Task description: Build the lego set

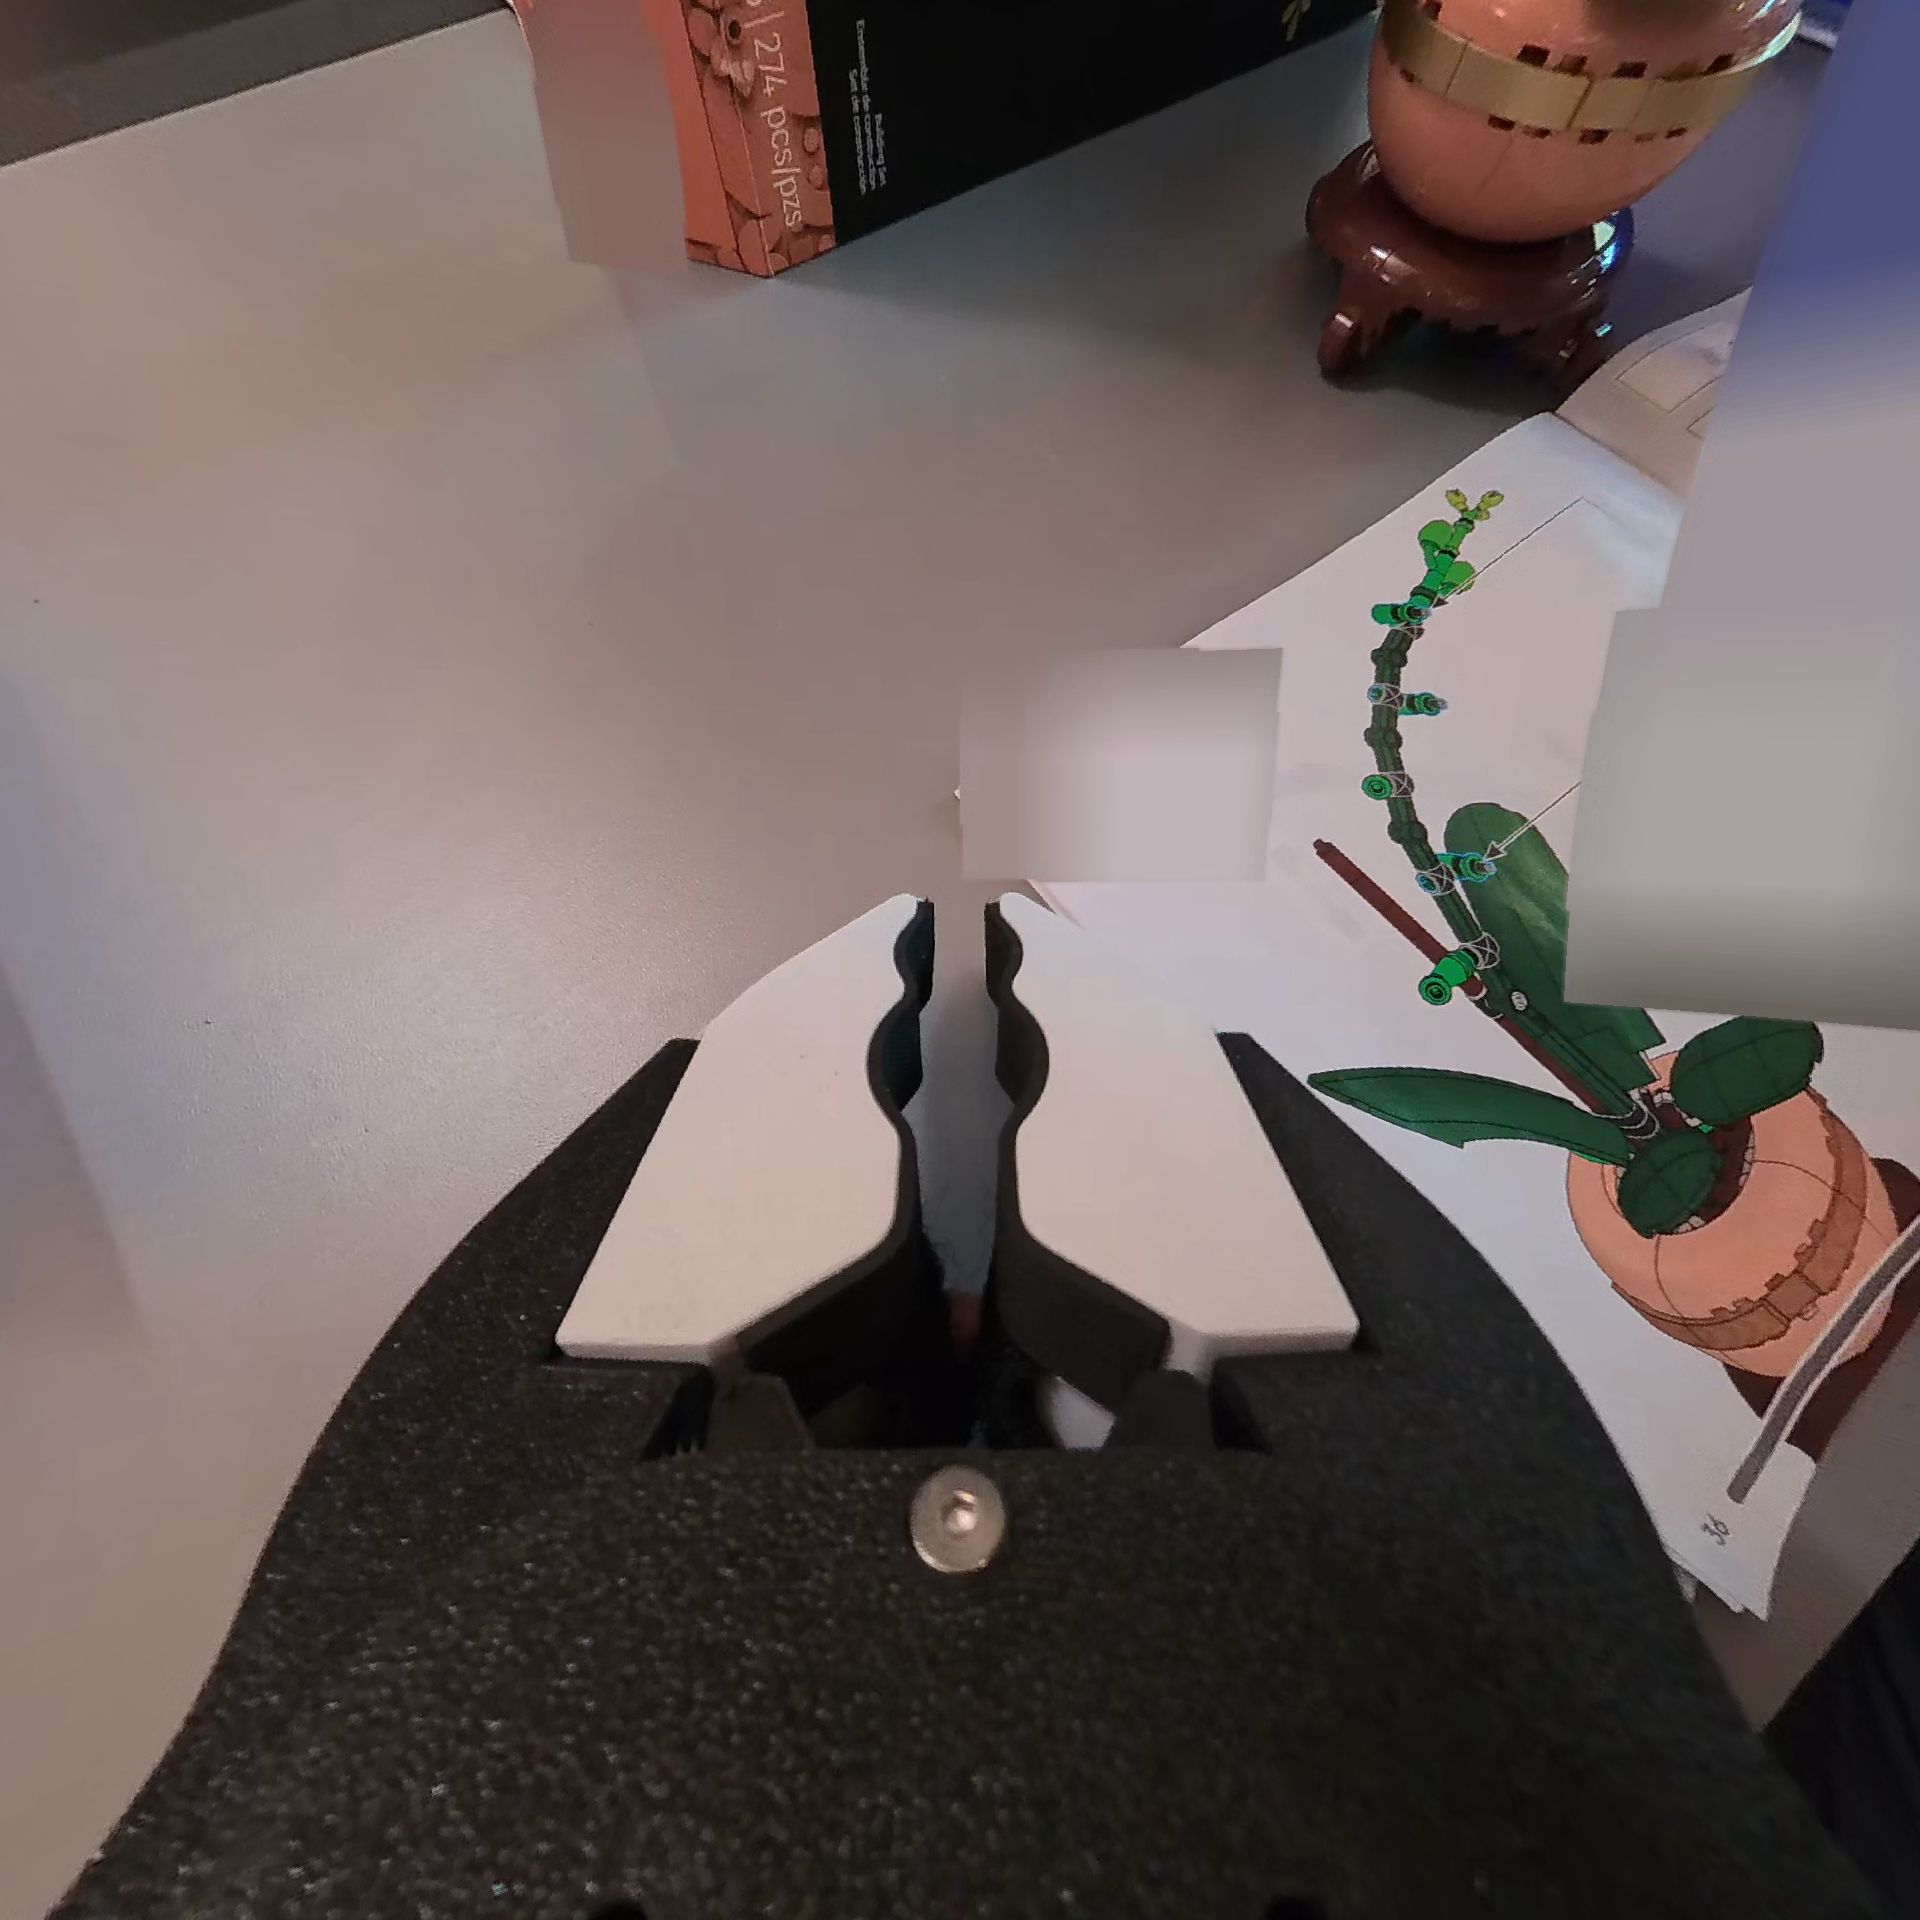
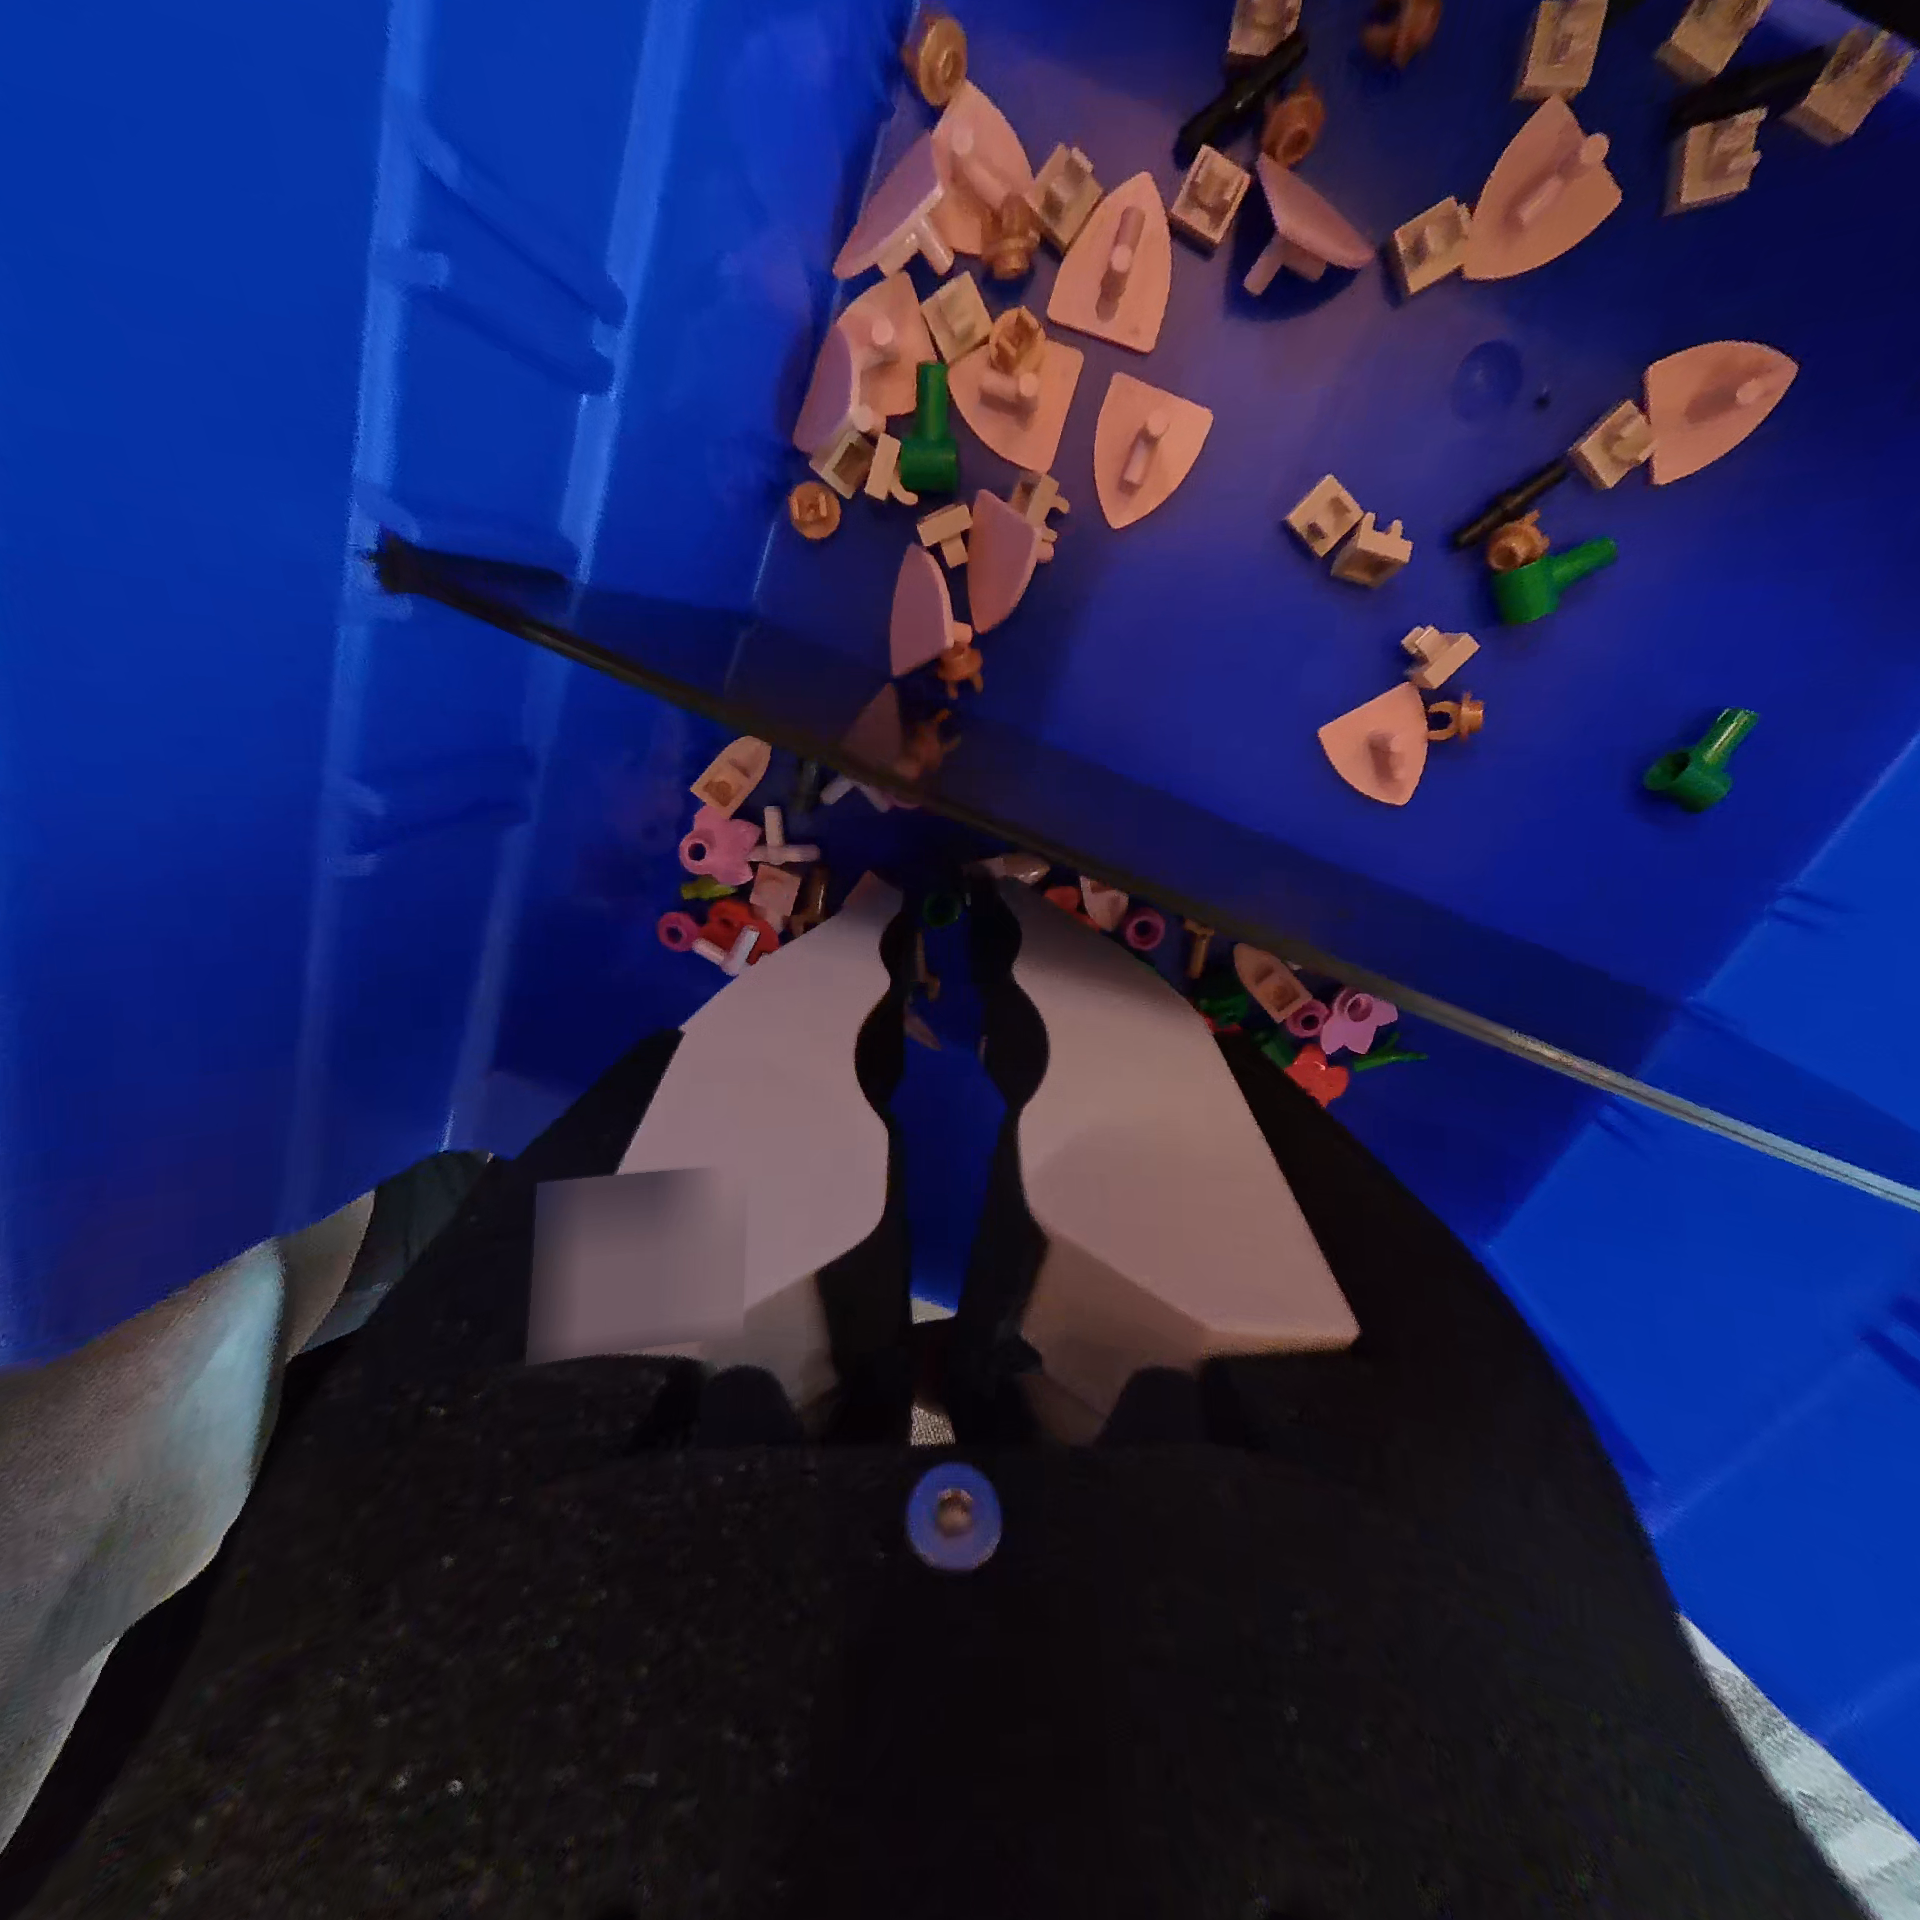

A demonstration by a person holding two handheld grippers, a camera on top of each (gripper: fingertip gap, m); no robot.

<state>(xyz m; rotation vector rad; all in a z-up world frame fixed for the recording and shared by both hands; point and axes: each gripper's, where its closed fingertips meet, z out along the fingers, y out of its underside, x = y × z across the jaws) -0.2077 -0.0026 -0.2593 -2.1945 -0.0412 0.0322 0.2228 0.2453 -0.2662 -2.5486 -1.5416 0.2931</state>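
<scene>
Left gripper (image 1: pixel 953 914) and right gripper (image 2: pixel 940 914): both slightly parted, gripping nothing.
Left over the grey desk (image 1: pixel 416 623) beside the instruction booklet (image 1: pixel 1247 987), brick-built pot (image 1: pixel 1538 135) at far edge; right inside the blue bin (image 2: pixel 520 416), tips above a small green piece (image 2: pixel 940 906), divider (image 2: pixel 1143 862) and pink petal pieces (image 2: pixel 1117 270) beyond.

Likely hobby desk (image 1: pixel 312 623), brick-set box (image 1: pixel 790 125), parts bin (image 2: pixel 1558 935)

The left wrist camera sits just behind the left gripper (image 1: pixel 953 914) and looks forward and down across a grey table (image 1: pixel 395 644), close above it; a printed instruction sheet (image 1: pixel 1299 935) lies at 3 o'clock, a brick-built pot (image 1: pixel 1538 156) at 1 o'clock. The right wrist camera looks steeply down past the right gripper (image 2: pixel 940 914) into a blue bin (image 2: pixel 312 623), near its divider (image 2: pixel 1039 831). The two views share nothing visible
</scene>
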